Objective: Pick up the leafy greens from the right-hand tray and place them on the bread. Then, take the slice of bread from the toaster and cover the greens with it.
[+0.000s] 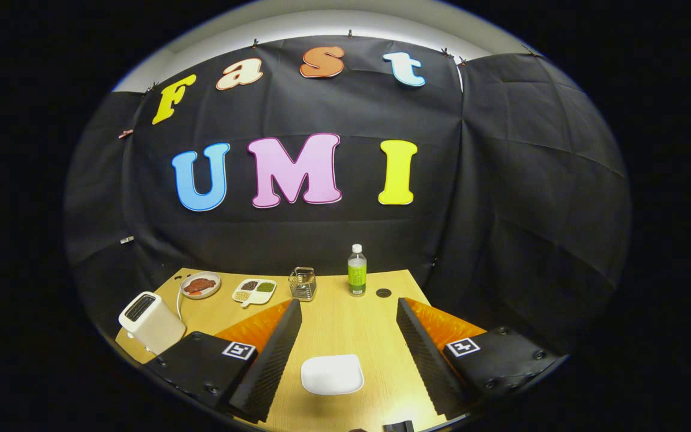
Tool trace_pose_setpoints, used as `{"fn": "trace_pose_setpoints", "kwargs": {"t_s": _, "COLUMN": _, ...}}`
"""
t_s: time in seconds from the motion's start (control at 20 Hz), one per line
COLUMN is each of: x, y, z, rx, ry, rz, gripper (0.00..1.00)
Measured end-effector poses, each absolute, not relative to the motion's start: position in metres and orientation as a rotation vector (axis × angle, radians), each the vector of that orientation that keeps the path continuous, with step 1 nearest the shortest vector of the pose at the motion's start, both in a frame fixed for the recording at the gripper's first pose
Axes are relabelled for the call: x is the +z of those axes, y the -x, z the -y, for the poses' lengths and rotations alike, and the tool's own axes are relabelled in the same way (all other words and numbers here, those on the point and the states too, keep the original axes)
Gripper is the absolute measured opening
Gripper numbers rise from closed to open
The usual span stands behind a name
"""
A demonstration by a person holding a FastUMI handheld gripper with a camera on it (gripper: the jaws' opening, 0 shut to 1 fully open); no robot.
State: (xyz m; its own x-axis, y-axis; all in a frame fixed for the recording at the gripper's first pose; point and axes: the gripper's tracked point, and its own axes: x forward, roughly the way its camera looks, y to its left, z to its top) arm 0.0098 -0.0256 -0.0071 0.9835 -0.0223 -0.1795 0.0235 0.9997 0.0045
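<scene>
The gripper (pixel 348 348) is held wide apart, empty, above the wooden table (pixel 345 318); a white plate (pixel 332 374) is seen between its fingers at the near edge. The toaster (pixel 150 322) sits at the near left corner. Along the far edge are set a plate of meat (pixel 200 285), a divided tray (pixel 254 291), a wire basket (pixel 302 283) and a bottle (pixel 357 270).
</scene>
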Motion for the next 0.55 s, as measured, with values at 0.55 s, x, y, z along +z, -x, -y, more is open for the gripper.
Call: {"fn": "trace_pose_setpoints", "kwargs": {"t_s": 0.55, "x": 0.002, "y": -0.025, "z": 0.019, "rx": -0.016, "ry": -0.016, "rz": -0.18, "gripper": 0.99}}
